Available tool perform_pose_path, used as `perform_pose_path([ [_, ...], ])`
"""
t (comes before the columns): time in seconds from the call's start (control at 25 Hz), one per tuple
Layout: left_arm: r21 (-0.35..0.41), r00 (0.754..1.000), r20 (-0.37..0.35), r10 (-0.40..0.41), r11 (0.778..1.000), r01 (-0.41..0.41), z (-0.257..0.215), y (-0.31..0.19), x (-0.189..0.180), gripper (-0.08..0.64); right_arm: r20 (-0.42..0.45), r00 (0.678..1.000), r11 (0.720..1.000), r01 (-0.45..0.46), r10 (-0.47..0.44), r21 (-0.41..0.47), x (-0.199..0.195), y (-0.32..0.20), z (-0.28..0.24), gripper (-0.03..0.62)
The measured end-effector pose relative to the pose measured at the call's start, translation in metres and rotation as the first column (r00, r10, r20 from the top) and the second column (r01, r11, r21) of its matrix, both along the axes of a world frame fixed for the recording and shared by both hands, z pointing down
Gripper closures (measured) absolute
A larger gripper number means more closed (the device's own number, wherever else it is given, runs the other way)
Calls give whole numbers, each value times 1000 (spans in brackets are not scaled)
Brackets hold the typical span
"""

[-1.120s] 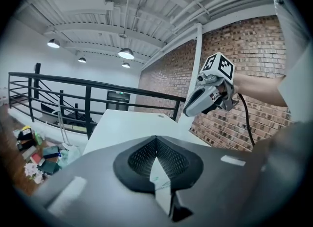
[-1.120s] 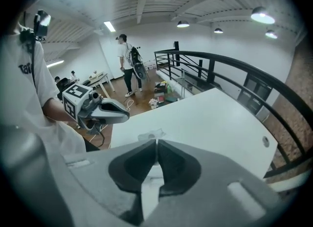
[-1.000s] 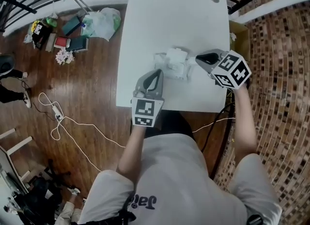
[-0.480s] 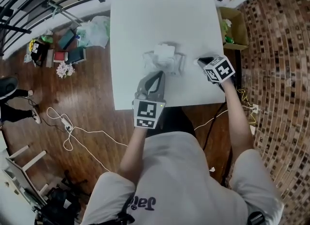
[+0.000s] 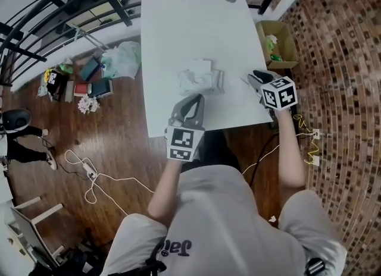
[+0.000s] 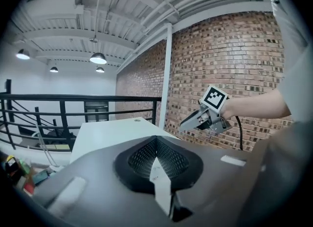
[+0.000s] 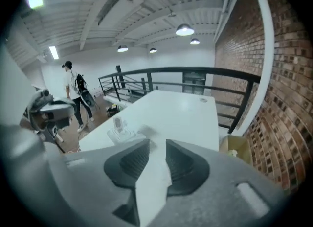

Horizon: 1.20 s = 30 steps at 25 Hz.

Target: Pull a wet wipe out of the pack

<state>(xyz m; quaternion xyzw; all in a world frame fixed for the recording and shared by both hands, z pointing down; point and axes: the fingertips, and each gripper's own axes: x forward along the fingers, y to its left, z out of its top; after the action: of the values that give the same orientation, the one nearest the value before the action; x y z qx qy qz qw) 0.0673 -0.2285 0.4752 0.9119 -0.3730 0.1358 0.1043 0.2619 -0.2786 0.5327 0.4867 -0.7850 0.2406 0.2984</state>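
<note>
Seemingly the pull is done: a crumpled wipe (image 5: 196,69) lies on the pack (image 5: 212,84) mid-table (image 5: 196,25), free of both tongs. The right gripper (image 7: 155,157) has just been opening and its jaws are spread, nothing between them. The left gripper (image 6: 156,145) is pressed together, apparently empty, near the pack. A box (image 5: 277,46) stands beside the table; nothing is in the way.

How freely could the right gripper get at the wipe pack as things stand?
Probably freely. The right gripper, its jaws just opening with nothing between them, hangs beside the wipe pack; only bare table lies between them.
</note>
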Motion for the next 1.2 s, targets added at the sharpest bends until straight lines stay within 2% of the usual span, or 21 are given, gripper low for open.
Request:
perform_pose_path([
  [0.16,65,998,-57,-9,998,12,-39,15,-19,546,89,993,980,-87,72,178,-23,43,-72,503],
  [0.28,115,995,-96,-26,993,37,-75,32,-33,546,150,981,939,-162,121,302,-45,89,-111,512],
  [0.32,130,995,-98,-32,991,44,-85,39,-37,546,176,975,925,-189,137,329,-53,104,-118,537],
  [0.4,158,995,-94,-41,986,56,-101,55,-44,546,209,969,911,-201,131,360,-78,131,-119,596],
  [0.52,198,994,-95,-56,977,74,-115,80,-51,546,219,971,902,-181,99,393,-115,164,-118,600],
  [0.68,241,990,-106,-89,964,112,-127,113,-55,546,273,959,854,-204,76,478,-137,197,-147,600],
  [0.88,257,987,-100,-123,955,145,-134,181,-38,546,260,964,808,-202,63,553,-126,256,-173,600],
  [1.04,188,987,-95,-131,971,147,-122,275,-12,546,190,981,817,-140,38,559,-117,333,-174,600],
  [1.2,192,978,-97,-182,961,198,-135,323,-20,546,199,979,803,-145,34,578,-113,374,-199,600],
])
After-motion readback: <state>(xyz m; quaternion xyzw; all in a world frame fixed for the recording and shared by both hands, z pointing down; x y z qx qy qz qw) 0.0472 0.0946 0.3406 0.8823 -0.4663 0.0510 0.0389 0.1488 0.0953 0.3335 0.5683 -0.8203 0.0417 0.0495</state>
